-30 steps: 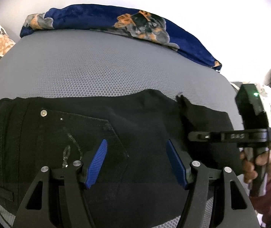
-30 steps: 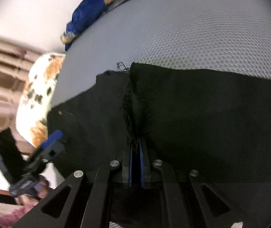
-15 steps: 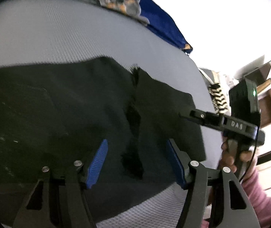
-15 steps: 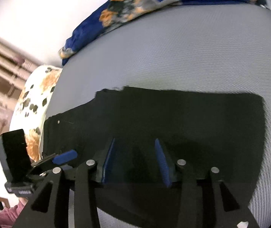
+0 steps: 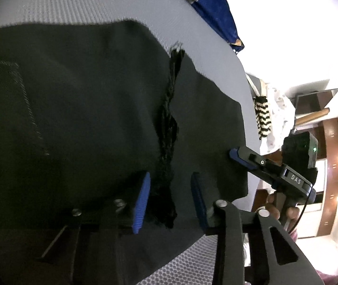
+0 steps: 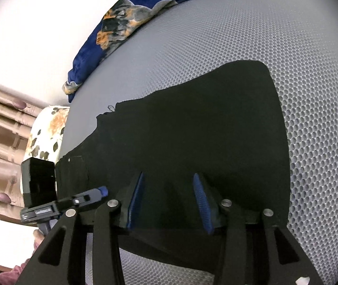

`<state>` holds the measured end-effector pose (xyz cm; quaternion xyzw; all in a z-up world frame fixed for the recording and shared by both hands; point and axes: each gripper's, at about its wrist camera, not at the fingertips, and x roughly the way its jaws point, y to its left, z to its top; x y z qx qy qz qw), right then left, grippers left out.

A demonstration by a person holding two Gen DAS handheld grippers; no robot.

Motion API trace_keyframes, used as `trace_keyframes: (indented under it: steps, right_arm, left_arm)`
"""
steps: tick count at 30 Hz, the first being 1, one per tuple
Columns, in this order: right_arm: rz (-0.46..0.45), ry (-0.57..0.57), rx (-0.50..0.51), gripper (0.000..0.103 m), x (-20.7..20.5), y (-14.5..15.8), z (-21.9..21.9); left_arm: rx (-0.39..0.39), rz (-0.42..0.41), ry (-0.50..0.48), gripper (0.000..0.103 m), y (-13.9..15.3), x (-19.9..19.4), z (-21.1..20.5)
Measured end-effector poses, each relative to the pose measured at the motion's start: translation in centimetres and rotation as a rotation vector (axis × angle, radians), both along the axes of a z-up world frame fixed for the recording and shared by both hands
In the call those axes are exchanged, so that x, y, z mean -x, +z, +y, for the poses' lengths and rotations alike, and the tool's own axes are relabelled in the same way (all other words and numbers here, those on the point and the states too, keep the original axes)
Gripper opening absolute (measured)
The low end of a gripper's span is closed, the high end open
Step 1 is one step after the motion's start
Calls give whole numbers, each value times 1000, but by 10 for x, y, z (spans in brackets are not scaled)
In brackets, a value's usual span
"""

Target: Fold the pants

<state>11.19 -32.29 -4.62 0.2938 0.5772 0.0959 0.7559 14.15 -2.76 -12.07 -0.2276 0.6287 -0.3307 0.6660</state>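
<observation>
Pants (image 6: 192, 142) on grey mesh mattress (image 6: 263, 47), blue blanket (image 6: 121, 23) behind

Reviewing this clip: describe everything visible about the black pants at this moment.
The pants are black, denim-like, lying flat and folded on the grey mesh mattress. A stitched back pocket shows at the left in the left wrist view, and a frayed raw hem edge runs down the upper layer. The left tongs are open, straddling that frayed edge low over the cloth. The right tongs are open too, low over the smooth folded end; whether either touches is unclear.
</observation>
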Motion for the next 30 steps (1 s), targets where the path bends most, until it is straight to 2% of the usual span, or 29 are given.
trace_keyframes:
  steps: [5, 7, 10, 12, 19, 22, 24, 27, 30]
  right_arm:
    - [-1, -2, -7, 41, 2, -3, -3]
    - [2, -7, -14, 41, 3, -6, -5]
    - [6, -12, -21, 41, 3, -9, -7]
    - [7, -11, -22, 41, 2, -9, -7]
    - [8, -7, -24, 41, 0, -10, -7]
    - [9, -4, -18, 41, 0, -9, -7]
    - [8, 0, -9, 42, 0, -7, -5]
    - [1, 10, 13, 42, -1, -4, -4]
    - [-10, 15, 13, 42, 0, 1, -3]
  left_arm:
    - [42, 27, -13, 35, -4, -4, -18]
    - [49, 43, -43, 23, -5, 0, -27]
    - [47, 54, -81, 17, -6, 11, -35]
    - [22, 28, -86, 15, -5, 13, -38]
    - [17, 15, -60, 15, -3, 6, -36]
    - [8, -34, -59, 8, 6, 9, -38]
    - [-17, -87, -74, 8, 18, 13, -40]
    - [-8, -144, -83, 8, 36, 21, -36]
    - [-7, -160, -79, 8, 46, 24, -27]
